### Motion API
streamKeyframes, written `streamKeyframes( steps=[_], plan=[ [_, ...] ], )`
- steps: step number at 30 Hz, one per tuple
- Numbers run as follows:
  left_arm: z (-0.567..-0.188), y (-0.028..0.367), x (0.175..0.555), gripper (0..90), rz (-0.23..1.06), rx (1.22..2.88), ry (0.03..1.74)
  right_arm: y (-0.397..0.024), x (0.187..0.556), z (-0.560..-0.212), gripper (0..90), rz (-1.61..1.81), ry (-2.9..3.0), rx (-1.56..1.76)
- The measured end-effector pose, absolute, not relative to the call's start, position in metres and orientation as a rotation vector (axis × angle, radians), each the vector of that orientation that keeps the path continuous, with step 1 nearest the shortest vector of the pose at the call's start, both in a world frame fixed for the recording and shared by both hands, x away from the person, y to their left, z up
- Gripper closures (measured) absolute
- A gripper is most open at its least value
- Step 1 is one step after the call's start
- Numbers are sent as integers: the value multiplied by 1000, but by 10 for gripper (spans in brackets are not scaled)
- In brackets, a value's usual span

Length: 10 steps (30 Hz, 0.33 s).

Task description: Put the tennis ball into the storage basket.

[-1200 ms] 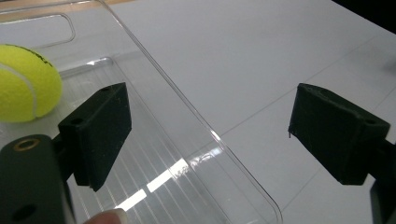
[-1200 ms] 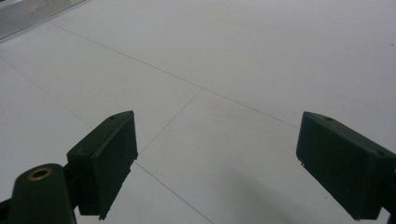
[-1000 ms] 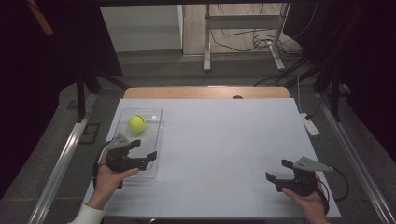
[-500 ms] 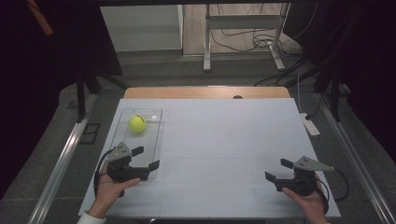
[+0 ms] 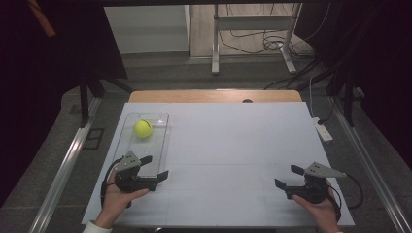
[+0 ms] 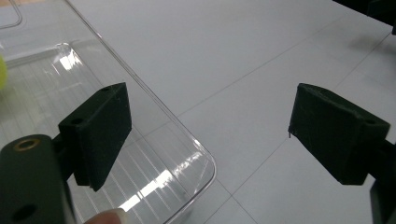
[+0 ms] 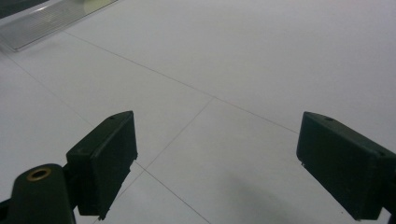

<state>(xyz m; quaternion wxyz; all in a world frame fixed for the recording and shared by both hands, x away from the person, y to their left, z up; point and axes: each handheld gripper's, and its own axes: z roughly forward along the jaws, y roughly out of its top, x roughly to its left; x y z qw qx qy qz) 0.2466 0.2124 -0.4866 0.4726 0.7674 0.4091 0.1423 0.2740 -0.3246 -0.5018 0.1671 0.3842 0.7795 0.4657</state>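
Item: yellow-green ball (image 5: 143,128), lying inside a clear plastic tray (image 5: 156,145) at the left of the white table (image 5: 233,145). The ball is placed in the far half of the tray, apart from its walls as far as can be told from the high view; in the left gripper view a blurred sliver of it is caught at the left edge (image 6: 2,74).

Item: clear tray, long and shallow, with rounded corners and a ribbed floor. Its near right corner (image 6: 205,163) is seen between the two black jaws in the left gripper view, one jaw being over the tray floor and the other over bare table.

Item: left gripper (image 5: 154,167), held in the left hand (image 5: 116,199) at the near end of the tray. Its jaws are spread wide and nothing is gripped; whether the tray is touched by either jaw cannot be told, the plastic being transparent. The ball is well beyond it.

Item: right gripper (image 5: 286,176), held in the right hand (image 5: 320,211) near the table's near right corner, well apart from tray and ball. Its jaws are spread wide over bare table and nothing is held
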Motion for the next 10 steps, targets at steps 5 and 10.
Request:
streamKeyframes(
  steps=[5, 10],
  plan=[
    [-488, 213, 247, 137, 347, 1878, 1004, -325, 275, -502, 125, 1325, 2217, 1091],
    [-488, 213, 247, 137, 345, 1880, 1010, -326, 275, -502, 125, 1336, 2215, 1093]
  ],
)
